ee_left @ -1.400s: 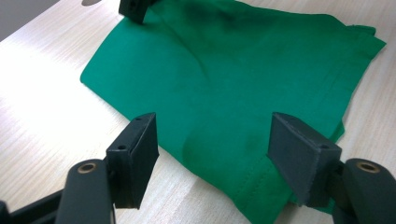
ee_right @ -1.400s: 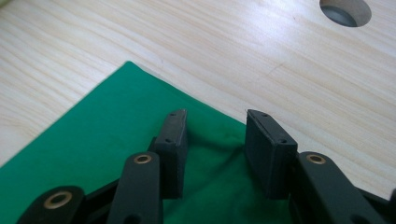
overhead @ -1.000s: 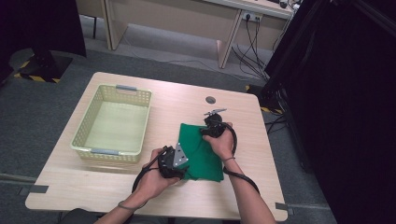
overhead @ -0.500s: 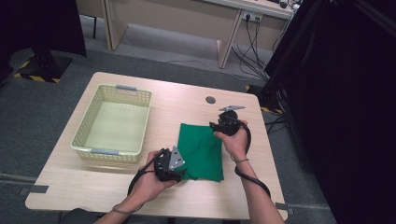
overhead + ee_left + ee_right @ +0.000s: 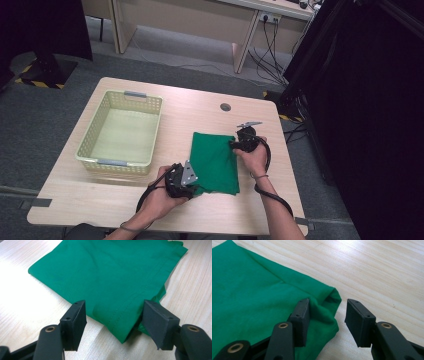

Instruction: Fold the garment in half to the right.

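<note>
**Both grippers set at opposite corners of the folded cloth**

Nearest the table's [image 5: 75, 210] front edge, the left hand [image 5: 162, 197] comes in from below with the forearm angled up and to the right, wrist low. Its left gripper [image 5: 113, 317] lies almost flat along the wood, jaws spread and released, bracketing the near left corner of the green cloth [image 5: 215, 162] without pressing it.

The cloth lies folded flat on the right half of the table, well apart from the empty basket [image 5: 92, 147] on the left half.

Farther back, the right hand [image 5: 254, 152] reaches along the cloth's right edge, forearm nearly straight. The right gripper [image 5: 327, 315] tilts down at the far right corner, jaws parted, having just been opening; one jaw rests on the cloth, the other stands over bare wood.
</note>
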Available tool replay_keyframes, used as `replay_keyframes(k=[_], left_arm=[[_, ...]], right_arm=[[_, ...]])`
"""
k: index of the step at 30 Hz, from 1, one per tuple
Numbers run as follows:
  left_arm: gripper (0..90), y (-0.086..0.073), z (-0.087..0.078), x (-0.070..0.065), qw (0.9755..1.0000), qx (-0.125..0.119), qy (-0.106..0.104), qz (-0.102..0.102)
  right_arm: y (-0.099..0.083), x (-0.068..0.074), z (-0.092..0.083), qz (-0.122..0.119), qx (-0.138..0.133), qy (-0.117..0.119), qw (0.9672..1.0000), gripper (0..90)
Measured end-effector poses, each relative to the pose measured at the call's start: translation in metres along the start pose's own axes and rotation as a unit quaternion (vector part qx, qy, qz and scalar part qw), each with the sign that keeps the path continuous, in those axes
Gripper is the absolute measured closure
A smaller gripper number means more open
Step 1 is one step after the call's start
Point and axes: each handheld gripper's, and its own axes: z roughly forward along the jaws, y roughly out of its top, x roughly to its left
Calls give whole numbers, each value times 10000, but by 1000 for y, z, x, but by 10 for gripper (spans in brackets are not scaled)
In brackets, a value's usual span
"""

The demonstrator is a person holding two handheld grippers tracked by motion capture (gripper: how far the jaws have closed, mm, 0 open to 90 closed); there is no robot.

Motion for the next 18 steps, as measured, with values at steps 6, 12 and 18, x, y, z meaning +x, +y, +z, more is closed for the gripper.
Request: replay_keyframes(k=[6,12,18], left_arm=[[358,-1,1,0,10000,35,-4,12],[354,2,-5,3,10000,-74,-13,-61],[350,4,-13,8,9997,-173,14,-144]], right_arm=[[-1,1,2,-39,25,-62,10000,532],[1,4,-16,-16,-213,-37,9998,517],[-10,18,-33,-205,-211,228,9993,498]])
